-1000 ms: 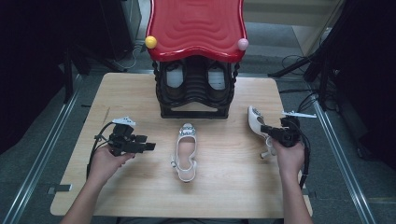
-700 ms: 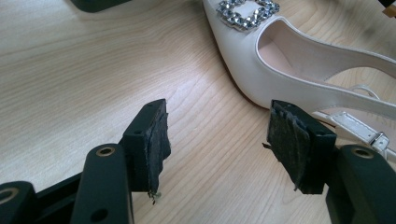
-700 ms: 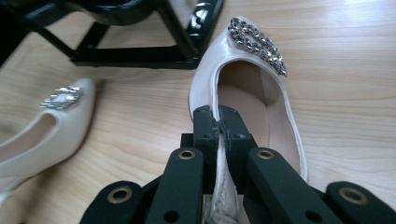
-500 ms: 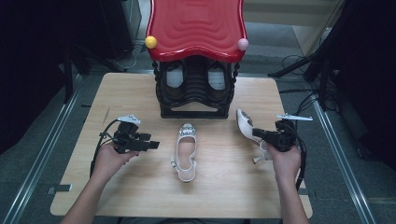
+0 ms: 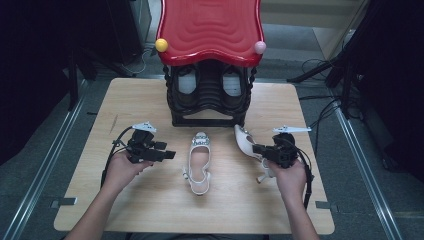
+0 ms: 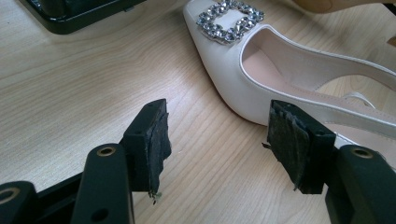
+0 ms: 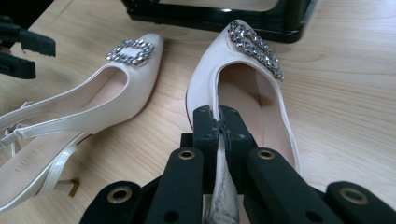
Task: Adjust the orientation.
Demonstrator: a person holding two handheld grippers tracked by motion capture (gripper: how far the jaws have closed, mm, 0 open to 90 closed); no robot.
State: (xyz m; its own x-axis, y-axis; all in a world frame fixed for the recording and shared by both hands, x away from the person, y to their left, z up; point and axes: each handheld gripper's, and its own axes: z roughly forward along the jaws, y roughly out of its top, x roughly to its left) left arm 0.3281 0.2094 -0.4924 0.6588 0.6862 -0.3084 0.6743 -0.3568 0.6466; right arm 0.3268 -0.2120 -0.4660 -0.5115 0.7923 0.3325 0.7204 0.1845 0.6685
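Shoes are the business here — two cream slingback pumps with glittering buckles. One, the held shoe [image 5: 246, 140], sits right of centre in the high view, tilted toe-up toward the rack. The right gripper [image 5: 259, 149] has its jaws pressed together on the shoe's side wall; in the right gripper view that thin cream edge [image 7: 219, 154] runs straight up between the black pads, a pinch on the rim that lets the shoe swing free without crushing the toe. Its slim heel [image 5: 262, 176] hangs just below the hand, near the tabletop — whether it touches I cannot tell.

The other shoe, the resting shoe [image 5: 199, 162], lies flat at the middle of the frame, toe pointing up at the rack, strap end toward the person. That looks like a parking spot, and the held one seems to be heading beside it to make the pair.

The left gripper [image 5: 167, 155] waits at centre-left, jaws spread wide with nothing between them; its worn, fuzzy pads [image 6: 159, 140] frame bare wood, with the resting shoe's toe just beyond.

Materials now: smooth satin-like uppers, square rhinestone buckles [image 7: 130, 50], pale wood-grain table [image 5: 130, 100], and at top centre a glossy black ribbed shoe rack [image 5: 209, 107] under a rippled red roof [image 5: 210, 27] with a yellow and a pink knob.
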